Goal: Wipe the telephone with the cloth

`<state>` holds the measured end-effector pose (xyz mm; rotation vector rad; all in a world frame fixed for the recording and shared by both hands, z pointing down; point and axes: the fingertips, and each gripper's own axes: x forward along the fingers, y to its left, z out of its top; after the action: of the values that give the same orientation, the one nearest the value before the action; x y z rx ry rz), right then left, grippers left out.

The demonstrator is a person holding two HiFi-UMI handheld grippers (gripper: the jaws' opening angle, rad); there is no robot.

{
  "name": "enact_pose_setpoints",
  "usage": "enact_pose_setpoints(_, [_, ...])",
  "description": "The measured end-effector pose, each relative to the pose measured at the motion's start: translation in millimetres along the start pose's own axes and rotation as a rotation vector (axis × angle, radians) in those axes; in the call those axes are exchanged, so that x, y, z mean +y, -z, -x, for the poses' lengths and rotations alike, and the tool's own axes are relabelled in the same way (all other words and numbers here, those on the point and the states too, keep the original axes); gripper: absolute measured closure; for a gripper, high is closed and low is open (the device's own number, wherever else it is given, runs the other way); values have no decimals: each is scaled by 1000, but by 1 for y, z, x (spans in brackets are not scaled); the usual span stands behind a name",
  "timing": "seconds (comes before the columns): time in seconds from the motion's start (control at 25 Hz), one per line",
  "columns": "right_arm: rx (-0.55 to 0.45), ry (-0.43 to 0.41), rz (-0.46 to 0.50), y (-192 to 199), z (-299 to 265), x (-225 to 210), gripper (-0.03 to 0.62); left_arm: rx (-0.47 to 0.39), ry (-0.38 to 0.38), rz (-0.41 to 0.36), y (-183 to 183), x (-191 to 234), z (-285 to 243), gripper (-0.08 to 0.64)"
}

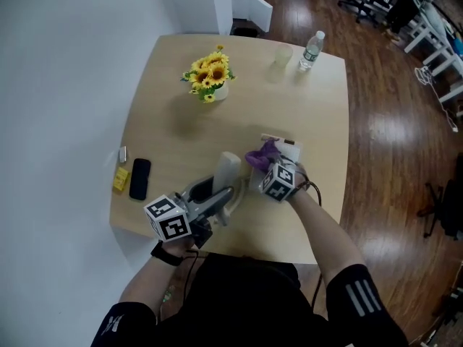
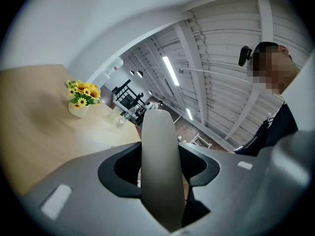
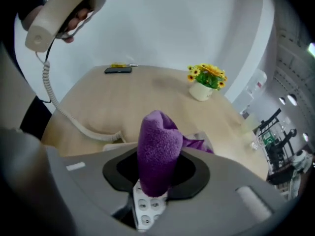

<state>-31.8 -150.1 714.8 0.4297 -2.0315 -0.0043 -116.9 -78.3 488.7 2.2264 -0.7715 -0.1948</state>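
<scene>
My left gripper [image 1: 217, 199] is shut on the pale grey telephone handset [image 1: 228, 170] and holds it up off the table. In the left gripper view the handset [image 2: 160, 161] stands upright between the jaws. My right gripper [image 1: 266, 166] is shut on a purple cloth [image 1: 260, 154] just above the telephone base [image 1: 291, 150]. In the right gripper view the cloth [image 3: 157, 149] bulges up from the jaws, the base's keypad [image 3: 145, 208] shows under it, and the raised handset [image 3: 54, 14] hangs at upper left with its coiled cord [image 3: 64, 113] trailing down to the base.
A pot of sunflowers [image 1: 210, 76] stands at the table's back left. A cup [image 1: 282, 55] and a water bottle [image 1: 312, 50] are at the far edge. A black mobile phone [image 1: 139, 178] and a yellow item [image 1: 120, 179] lie near the left edge.
</scene>
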Motion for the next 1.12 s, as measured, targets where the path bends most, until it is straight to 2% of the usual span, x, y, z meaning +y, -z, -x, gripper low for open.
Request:
enact_pose_setpoints(0.16, [12,-32,99,10,-3,48,466,22,1,-14,-3,-1,-9,344])
enact_pose_setpoints(0.28, [56,-74,194,20,-1,83,466,28,7,-24,-3,-2,-14,344])
enact_pose_setpoints(0.4, [60,-86,225,27,-8,102,466,37,11,-36,-1,-7,-18,344])
enact_pose_setpoints(0.44, [49,-82,206,28,-10,103,466,37,13,-37,0,-8,-19,344])
enact_pose_setpoints(0.52, [28,-110,101,24,-8,103,465,41,12,-38,2,-9,-20,344])
enact_pose_setpoints(0.6, [3,-182,-52,18,-2,102,466,44,10,-37,6,-8,-20,344])
enact_pose_setpoints(0.68, [-7,-282,-162,15,3,110,466,51,0,-38,8,-7,-20,344])
enact_pose_setpoints(0.76, [6,-384,-200,19,8,129,468,54,-13,-40,11,-4,-20,344])
enact_pose_setpoints(0.84, [-17,-436,-201,22,17,150,467,59,-32,-51,15,3,-21,344])
enact_pose_setpoints(0.96, [-141,-411,-299,21,45,164,466,94,-101,-74,25,21,-29,344])
enact_pose_setpoints(1.04, [-224,-359,-381,22,70,161,465,131,-173,-81,33,39,-39,344])
enact_pose_setpoints(1.12, [-264,-289,-415,31,95,155,465,165,-246,-70,40,56,-57,344])
